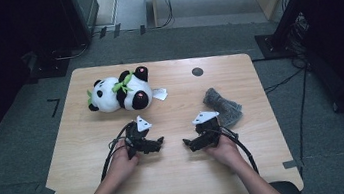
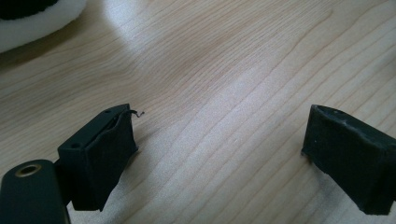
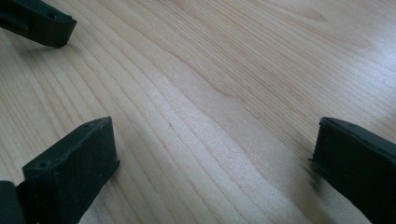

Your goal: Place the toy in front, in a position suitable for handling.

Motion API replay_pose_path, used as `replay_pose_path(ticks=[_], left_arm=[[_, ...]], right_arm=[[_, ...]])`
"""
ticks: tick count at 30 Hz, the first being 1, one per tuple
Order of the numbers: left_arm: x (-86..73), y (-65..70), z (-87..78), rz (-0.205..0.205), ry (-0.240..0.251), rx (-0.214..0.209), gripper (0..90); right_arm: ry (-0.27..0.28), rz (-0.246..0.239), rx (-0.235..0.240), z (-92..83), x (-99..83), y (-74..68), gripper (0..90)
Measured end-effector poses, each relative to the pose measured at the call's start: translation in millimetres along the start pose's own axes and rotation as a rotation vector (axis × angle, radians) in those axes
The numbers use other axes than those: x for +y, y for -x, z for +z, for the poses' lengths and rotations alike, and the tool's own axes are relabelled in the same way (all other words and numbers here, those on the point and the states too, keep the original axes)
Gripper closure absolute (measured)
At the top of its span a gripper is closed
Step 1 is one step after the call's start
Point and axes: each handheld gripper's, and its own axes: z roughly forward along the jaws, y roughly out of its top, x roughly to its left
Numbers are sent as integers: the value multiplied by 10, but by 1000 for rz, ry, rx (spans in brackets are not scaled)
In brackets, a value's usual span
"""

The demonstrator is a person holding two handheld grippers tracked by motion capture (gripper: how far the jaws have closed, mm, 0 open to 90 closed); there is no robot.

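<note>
The left gripper view's top edge crops the panda plush (image 2: 32, 21).

Plush panda (image 1: 119, 94) far left on table (image 1: 180, 176), cloth (image 1: 222, 105) right — hand-held grippers between, nearer the person.

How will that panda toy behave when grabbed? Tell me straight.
The panda toy looks plush and stuffed, so it will probably squash under the tongs and sag rather than stay stiff. It seems light for its bulk. Lying on its side on the table, its rounded body may wobble or roll a little if pushed.
</note>
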Motion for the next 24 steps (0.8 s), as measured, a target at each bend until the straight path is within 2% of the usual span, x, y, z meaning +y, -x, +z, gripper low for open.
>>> replay_pose_path(ticks=[18,24], left_arm=[[1,1,1,-1,0,1,87],[0,0,-1,12,1,-11,90]], right_arm=[[0,18,-18,18,18,-23,0],[1,22,-21,23,22,-26,0]])
